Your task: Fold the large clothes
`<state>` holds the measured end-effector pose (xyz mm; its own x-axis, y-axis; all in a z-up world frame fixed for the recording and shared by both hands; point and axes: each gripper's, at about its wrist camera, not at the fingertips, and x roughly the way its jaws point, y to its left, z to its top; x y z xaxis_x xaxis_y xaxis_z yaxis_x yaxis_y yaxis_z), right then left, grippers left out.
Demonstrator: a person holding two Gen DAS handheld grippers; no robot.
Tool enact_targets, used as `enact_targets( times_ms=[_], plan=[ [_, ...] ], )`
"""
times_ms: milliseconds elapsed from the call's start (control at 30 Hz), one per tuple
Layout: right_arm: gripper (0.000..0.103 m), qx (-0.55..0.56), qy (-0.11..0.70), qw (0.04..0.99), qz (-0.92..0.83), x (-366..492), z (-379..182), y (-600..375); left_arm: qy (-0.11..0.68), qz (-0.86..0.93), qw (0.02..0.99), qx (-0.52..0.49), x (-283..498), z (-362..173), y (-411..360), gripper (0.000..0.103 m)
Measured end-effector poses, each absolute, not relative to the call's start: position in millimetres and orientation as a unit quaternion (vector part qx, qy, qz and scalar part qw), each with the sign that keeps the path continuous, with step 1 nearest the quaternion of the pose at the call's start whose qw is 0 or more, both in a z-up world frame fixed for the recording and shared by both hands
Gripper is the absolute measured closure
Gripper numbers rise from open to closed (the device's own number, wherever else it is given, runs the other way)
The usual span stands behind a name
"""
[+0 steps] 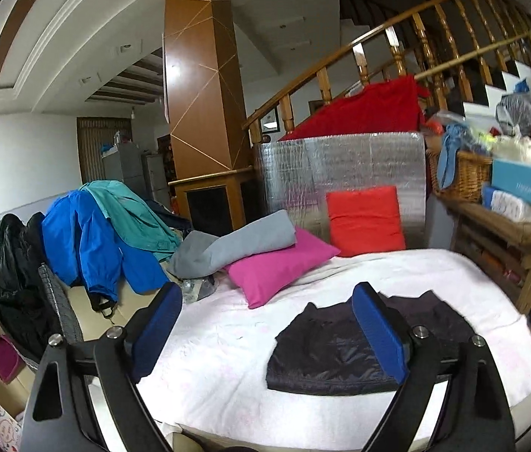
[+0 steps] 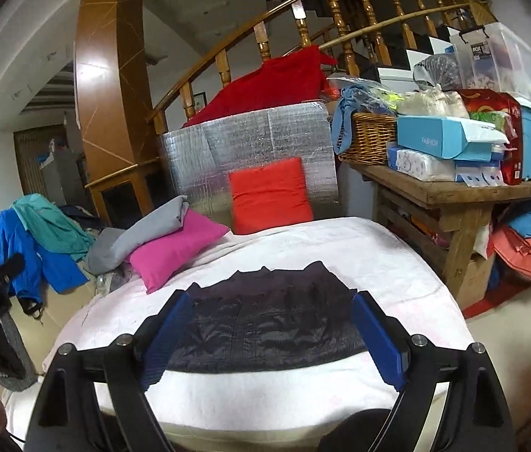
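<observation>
A dark quilted garment lies folded into a compact rectangle on the white-covered bed. It also shows in the right wrist view, centred on the bed. My left gripper is open and empty, raised above the bed to the left of the garment. My right gripper is open and empty, held above the garment's near edge. Both have blue pads.
A pink pillow, a grey folded cloth and a red pillow sit at the bed's far end. Blue and teal jackets hang over a chair on the left. A cluttered wooden table stands on the right.
</observation>
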<state>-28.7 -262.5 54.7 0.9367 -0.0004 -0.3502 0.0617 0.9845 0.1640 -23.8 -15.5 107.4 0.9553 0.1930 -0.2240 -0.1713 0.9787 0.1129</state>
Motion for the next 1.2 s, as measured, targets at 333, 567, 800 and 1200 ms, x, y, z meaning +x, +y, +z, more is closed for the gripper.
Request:
enact_targets(
  times_ms=[333, 567, 800, 1200],
  plan=[
    [0.014, 0.077, 0.181, 0.98, -0.008, -37, 55, -247, 0.113, 0.093, 0.988, 0.05, -34, 109, -17, 0.011],
    [0.014, 0.077, 0.188, 0.979, -0.001, -34, 53, -246, 0.116, 0.097, 0.987, 0.052, -34, 106, -18, 0.011],
    [0.014, 0.077, 0.191, 0.979, 0.004, -32, 51, -247, 0.118, 0.097, 0.987, 0.05, -34, 105, -16, 0.011],
    [0.014, 0.079, 0.192, 0.978, 0.008, -33, 50, -246, 0.119, 0.098, 0.987, 0.051, -35, 103, -17, 0.011]
  ],
)
